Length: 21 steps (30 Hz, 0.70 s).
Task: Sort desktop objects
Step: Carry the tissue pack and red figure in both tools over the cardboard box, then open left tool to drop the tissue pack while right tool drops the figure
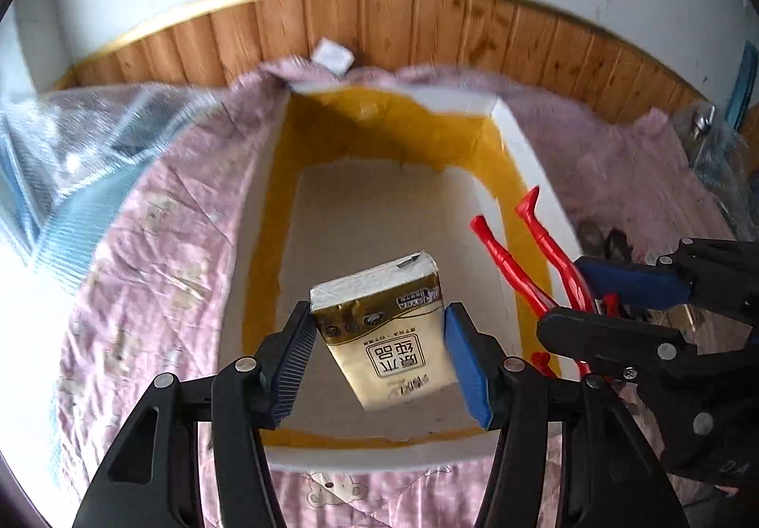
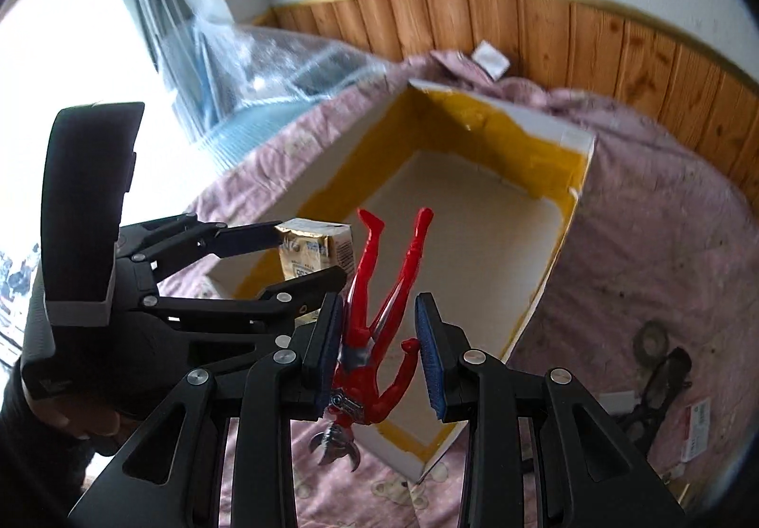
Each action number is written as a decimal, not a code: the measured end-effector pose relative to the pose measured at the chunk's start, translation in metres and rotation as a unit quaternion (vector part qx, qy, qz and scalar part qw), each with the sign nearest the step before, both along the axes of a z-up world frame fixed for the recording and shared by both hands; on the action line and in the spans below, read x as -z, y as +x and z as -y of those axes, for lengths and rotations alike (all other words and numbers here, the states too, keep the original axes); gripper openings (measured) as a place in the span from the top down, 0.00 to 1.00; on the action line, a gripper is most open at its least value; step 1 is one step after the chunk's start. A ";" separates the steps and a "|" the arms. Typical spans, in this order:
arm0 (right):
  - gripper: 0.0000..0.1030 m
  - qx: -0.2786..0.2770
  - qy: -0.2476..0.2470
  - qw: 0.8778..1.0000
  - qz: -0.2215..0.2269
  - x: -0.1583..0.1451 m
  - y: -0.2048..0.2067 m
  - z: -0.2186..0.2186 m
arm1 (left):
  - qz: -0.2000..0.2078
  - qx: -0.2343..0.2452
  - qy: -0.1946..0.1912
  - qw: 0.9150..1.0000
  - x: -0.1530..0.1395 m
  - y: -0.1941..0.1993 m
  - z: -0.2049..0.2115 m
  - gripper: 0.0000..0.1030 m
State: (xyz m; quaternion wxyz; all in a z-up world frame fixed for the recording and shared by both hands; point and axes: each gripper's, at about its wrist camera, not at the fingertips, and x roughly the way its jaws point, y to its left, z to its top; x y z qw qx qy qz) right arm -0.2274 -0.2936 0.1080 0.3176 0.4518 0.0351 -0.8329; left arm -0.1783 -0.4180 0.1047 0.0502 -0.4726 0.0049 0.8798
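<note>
A pink patterned quilt (image 1: 156, 243) covers the surface here, bunched up against the wood-panelled wall (image 1: 427, 30), and on it sits the big open box (image 1: 522, 139), white outside with yellow tape lining its inner walls and a bare pale floor. Nothing lies in it yet as far as I can see. Both grippers hang over the near end of the box, each loaded. The left gripper (image 1: 379, 352) has its fingers pinching a gold and white tissue pack (image 1: 384, 328) by the 2 narrow sides, the pack tilted with one corner dipping toward the box floor. Just beside it, the right gripper (image 2: 379, 352) holds a red toy figure (image 2: 374, 324) head down, legs splayed up toward the far wall; the fingers stand a little wider than the torso, the left pad touching it and the right pad meeting the raised arm, so the hold looks light to me. Off to the right on the quilt lie a roll of tape (image 2: 652, 338) and what may be scissors (image 2: 664, 381), not yet dealt with. The step in hand, I judge, is dropping these 2 things into the box. To do it well, I would lower each one closer to the floor before letting go, and keep the 2 grippers apart so the figure's legs do not snag the neighbouring fingers or the box wall.
</note>
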 end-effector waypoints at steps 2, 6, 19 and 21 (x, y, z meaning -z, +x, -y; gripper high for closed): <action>0.64 -0.002 0.003 1.000 0.018 0.008 -0.006 0.000 | 0.021 -0.001 -0.007 1.000 0.009 -0.009 0.002 0.44; 0.54 0.004 0.008 1.000 0.022 0.015 -0.011 -0.003 | 0.050 0.001 -0.022 0.999 0.026 -0.017 0.000 0.36; 0.49 0.000 -0.017 1.000 0.022 0.004 0.009 -0.015 | 0.058 -0.001 -0.053 0.997 0.026 -0.008 -0.013 0.22; 0.49 0.004 -0.021 1.000 0.020 0.001 0.012 -0.020 | 0.063 -0.006 -0.051 0.997 0.026 -0.008 -0.013 0.22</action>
